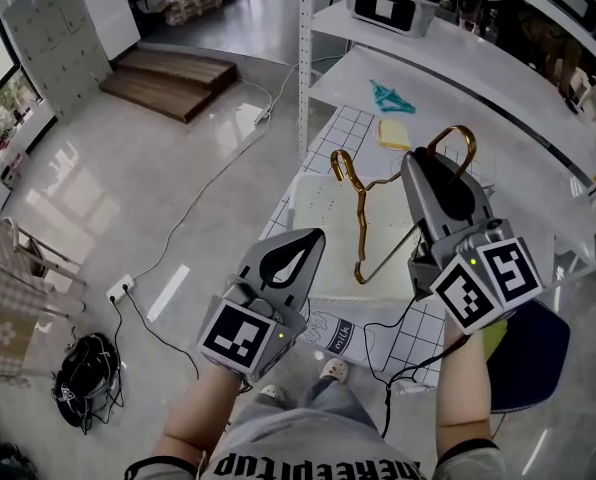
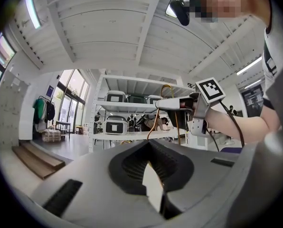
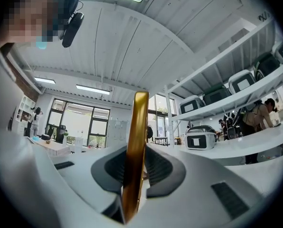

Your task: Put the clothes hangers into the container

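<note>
Currently: the right gripper [image 1: 416, 165] has its jaws clenched on a gold-coloured metal clothes hanger [image 1: 362, 230], taken at one curled shoulder end. In the right gripper view the gold bar stands upright between the ribbed pads, pinched from both sides. The hanger hangs over the white shallow rectangular container [image 1: 323, 243], with its hook above the container's far edge and its bottom bar slanting across the container's middle. Whether its lowest corner touches the container I cannot tell. The grip at the shoulder end, not the hook, looks deliberate. It leaves the long body free below the jaws, so the hanger can likely be lowered flat inside the container's walls without the gripper going in. The left gripper [image 1: 312, 241] sits just off the container's near-left corner, jaws closed tip to tip with nothing between them. It appears idle and clear of the hanger's path, probably on standby to steady the container. The container rests on a grid-printed white surface [image 1: 350, 128], squarely in front of the person and within reach of both hands. Beyond the container's far edge a teal plastic hanger [image 1: 390, 98] lies untouched on a white shelf board [image 1: 478, 88], and I judge it next in line. Step in hand: lining up for placement, release not yet made.
</note>
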Available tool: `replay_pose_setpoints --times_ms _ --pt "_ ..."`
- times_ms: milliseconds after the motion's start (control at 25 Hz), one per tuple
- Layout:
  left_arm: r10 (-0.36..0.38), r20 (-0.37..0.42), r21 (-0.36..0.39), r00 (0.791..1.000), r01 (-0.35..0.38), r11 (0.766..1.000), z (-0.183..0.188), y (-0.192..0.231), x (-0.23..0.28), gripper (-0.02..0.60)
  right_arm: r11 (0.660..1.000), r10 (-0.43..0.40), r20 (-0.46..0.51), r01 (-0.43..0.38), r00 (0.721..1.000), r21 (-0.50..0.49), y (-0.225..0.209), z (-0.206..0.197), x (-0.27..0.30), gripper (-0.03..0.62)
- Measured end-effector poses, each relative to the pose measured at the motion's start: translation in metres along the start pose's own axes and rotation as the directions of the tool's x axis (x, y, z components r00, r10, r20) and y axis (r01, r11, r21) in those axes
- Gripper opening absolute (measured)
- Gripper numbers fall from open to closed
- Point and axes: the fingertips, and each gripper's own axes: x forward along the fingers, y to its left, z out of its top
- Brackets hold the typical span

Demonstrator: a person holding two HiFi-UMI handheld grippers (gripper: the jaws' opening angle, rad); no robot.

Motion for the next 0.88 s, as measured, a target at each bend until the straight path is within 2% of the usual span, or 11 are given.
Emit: replay_pose_setpoints --times_ms 280,440,600,880 --pt "0.026 -0.019 -0.005 0.999 -0.026 1.0 -0.008 -0.004 0.003 0.012 0.999 0.016 -0.022 -0.015 1.0 0.042 -0.006 -0.025 0.003 0.071" --pt "0.047 0.015 0.033 0.999 -0.048 0.998 -0.008 0.001 0.002 0.012 0.997 0.03 -0.045 -0.027 0.999 0.07 -0.003 -0.046 0.01 0.071" --pt "0.073 -0.036 -0.01 0.997 -0.074 0.997 -0.016 0.005 -0.003 0.012 0.996 0.042 -0.077 -0.036 0.996 0.087 0.002 -0.067 0.018 0.071" --pt "0.113 -0.044 -0.021 0.993 -0.114 0.993 -0.023 0.02 -0.01 0.012 0.991 0.061 -0.114 -0.046 0.992 0.128 0.006 -0.1 0.033 0.072"
